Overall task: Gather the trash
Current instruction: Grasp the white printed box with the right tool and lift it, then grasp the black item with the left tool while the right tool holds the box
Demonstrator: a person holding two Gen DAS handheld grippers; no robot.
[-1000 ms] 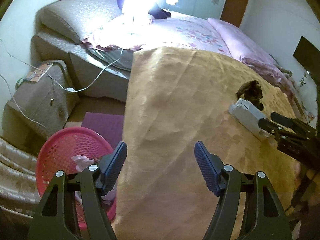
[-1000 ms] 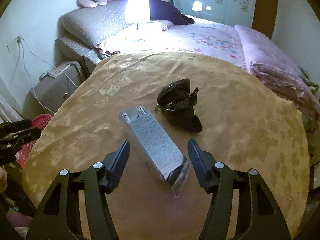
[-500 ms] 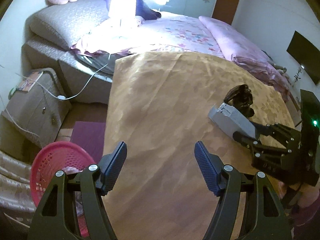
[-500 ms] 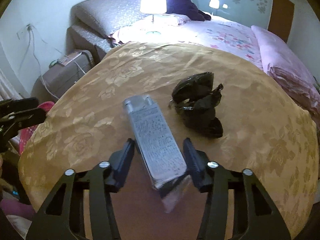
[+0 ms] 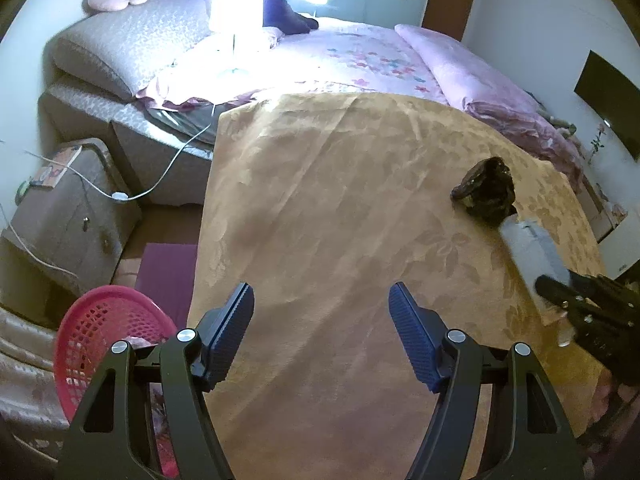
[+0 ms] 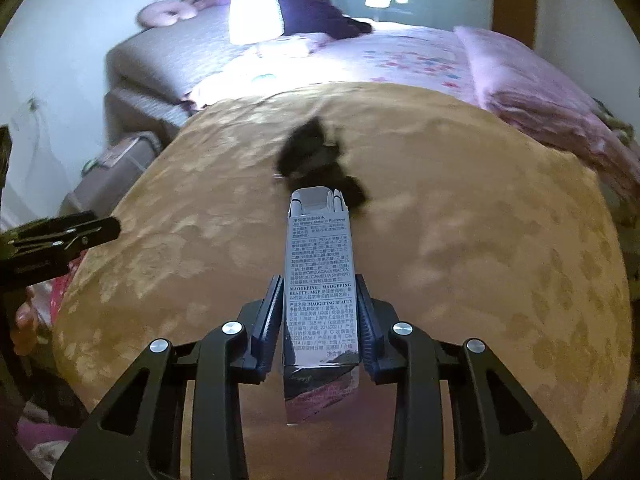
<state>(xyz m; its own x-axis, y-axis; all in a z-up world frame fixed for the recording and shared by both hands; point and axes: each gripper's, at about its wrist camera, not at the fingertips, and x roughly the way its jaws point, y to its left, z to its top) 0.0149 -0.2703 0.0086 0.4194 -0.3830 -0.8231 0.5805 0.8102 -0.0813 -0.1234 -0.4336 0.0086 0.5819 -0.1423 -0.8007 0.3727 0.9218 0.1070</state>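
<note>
My right gripper (image 6: 319, 300) is shut on a long silver carton (image 6: 320, 276) with printed text and holds it above the gold tablecloth. The carton also shows in the left wrist view (image 5: 534, 250), held by the right gripper (image 5: 560, 292). A crumpled black bag (image 6: 316, 156) lies on the table beyond the carton; it also shows in the left wrist view (image 5: 486, 192). My left gripper (image 5: 322, 312) is open and empty over the table's near left part. A pink mesh basket (image 5: 100, 328) with some trash in it stands on the floor at the left.
The round table (image 5: 340, 200) has a gold cloth. A bed (image 5: 360, 52) with a lit lamp (image 5: 236, 4) lies behind it. A grey box (image 5: 60, 208) with cables and a purple mat (image 5: 166, 268) are on the floor at left.
My right gripper has closed on the silver carton and lifted it off the table, straightening it. My left gripper has drifted rightward over the table, away from the pink basket.
</note>
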